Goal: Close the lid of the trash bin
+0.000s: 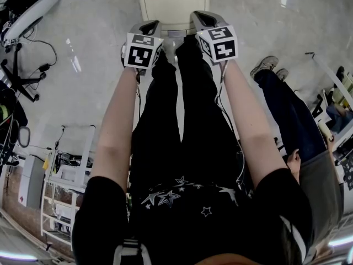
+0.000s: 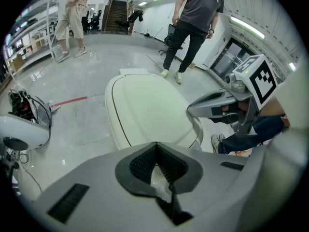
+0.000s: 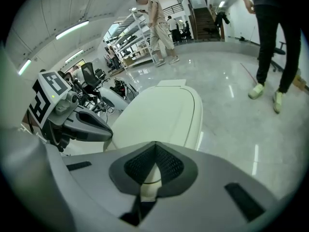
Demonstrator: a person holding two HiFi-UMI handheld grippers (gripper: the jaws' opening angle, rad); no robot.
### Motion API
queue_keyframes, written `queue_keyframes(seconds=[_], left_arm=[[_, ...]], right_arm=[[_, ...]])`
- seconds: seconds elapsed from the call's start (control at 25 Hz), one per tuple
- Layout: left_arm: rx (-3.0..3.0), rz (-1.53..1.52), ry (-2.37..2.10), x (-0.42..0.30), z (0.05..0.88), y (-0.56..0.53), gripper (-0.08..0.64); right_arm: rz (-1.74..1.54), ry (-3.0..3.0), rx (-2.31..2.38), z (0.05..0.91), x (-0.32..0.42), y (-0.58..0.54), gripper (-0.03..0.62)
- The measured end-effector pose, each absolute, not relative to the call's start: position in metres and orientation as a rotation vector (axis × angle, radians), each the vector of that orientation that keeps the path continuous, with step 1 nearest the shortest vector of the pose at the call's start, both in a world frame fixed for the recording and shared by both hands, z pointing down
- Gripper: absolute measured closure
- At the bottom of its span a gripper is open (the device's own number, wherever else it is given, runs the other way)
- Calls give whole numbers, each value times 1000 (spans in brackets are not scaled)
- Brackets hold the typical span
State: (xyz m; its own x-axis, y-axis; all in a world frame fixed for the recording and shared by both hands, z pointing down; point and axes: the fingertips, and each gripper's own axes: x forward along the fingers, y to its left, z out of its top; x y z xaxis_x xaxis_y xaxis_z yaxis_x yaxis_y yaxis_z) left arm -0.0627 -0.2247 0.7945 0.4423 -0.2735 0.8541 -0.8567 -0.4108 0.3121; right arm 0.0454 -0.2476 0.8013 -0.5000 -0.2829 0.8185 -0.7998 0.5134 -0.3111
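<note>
The trash bin's cream lid (image 1: 174, 1) lies down flat over the bin, straight ahead of the person's legs. The left gripper view shows the lid (image 2: 149, 110) just past the jaws, and so does the right gripper view (image 3: 164, 112). My left gripper (image 1: 149, 25) hovers at the lid's near edge, jaws shut with nothing between them. My right gripper (image 1: 204, 19) is beside it at the same edge, also shut and empty. Each gripper shows in the other's view: the right gripper (image 2: 212, 105) and the left gripper (image 3: 89, 124).
A white machine (image 1: 25, 7) with cables sits on the floor at the far left. A bystander's legs and shoes (image 1: 267, 65) are to the right, and other people stand beyond the bin (image 2: 193, 28). White shelving (image 1: 60, 197) is behind at the left.
</note>
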Motion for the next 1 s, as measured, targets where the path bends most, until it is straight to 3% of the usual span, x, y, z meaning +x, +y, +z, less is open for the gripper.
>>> queue_keyframes(seconds=[0.44,1.0], left_arm=[[1995,846,-1011,-68,740,-249,549],[2175,641,-1087,-95,600,-249,549]], right_arm=[[914,-2074,900,760,30,-255,597],[841,-2170,1150,618,29,-261,597]])
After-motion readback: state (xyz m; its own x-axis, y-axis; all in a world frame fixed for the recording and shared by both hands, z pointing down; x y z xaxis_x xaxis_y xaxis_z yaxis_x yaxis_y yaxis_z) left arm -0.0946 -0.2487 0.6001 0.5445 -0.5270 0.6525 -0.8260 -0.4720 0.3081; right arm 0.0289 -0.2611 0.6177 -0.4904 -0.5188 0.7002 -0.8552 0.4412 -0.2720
